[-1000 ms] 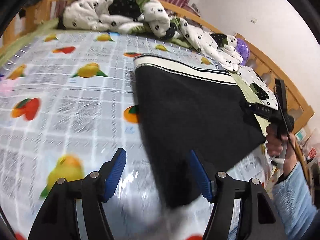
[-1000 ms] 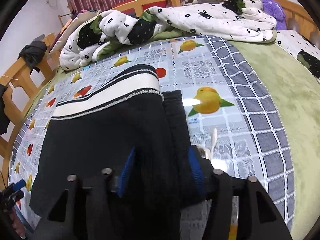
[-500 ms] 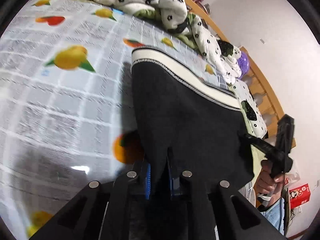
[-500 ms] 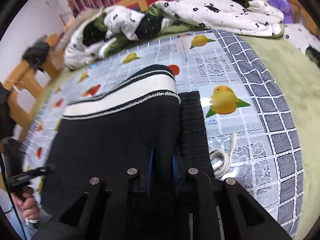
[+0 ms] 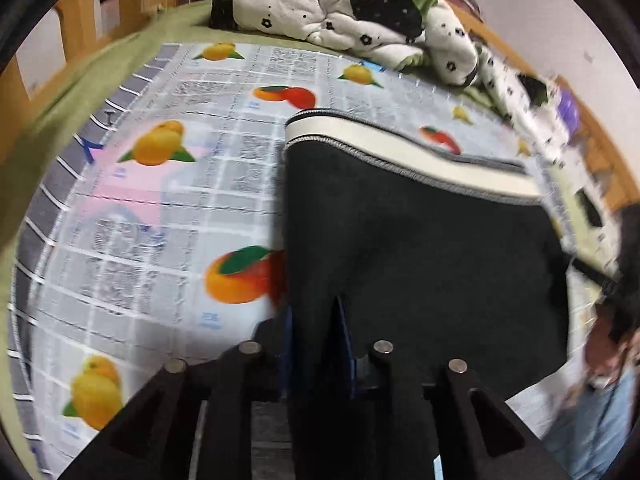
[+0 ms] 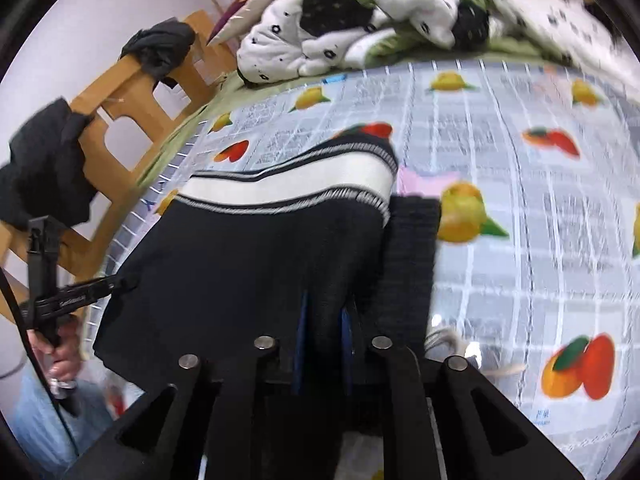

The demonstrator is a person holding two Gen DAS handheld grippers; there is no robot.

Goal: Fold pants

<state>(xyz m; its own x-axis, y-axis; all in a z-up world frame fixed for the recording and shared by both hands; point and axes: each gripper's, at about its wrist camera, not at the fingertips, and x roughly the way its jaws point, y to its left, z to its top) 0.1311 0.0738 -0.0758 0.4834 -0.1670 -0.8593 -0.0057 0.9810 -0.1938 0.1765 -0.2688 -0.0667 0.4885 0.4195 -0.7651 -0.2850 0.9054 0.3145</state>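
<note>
Black pants (image 5: 420, 240) with a cream waistband (image 5: 400, 148) lie on the fruit-print sheet (image 5: 160, 208), waistband at the far end. My left gripper (image 5: 316, 312) pinches the near left edge of the fabric between its blue pads, and its jaws are opening slightly. In the right wrist view the pants (image 6: 260, 264) fill the middle, and my right gripper (image 6: 324, 308) is shut on their near right edge. Each gripper also shows in the other's view: the left gripper (image 6: 120, 280) at the cloth's left corner, the right gripper (image 5: 608, 280) blurred at the right.
A white flowered quilt (image 5: 360, 12) is bunched at the far end of the bed. A wooden bed rail (image 6: 132, 92) with dark clothes (image 6: 44, 160) hung on it runs along the left. A pale drawstring (image 6: 440, 336) lies by the pants' right side.
Both grippers went from open to shut on the near edge of the pants. Since then both hands have swept sideways with the cloth, toward the wooden rail.
</note>
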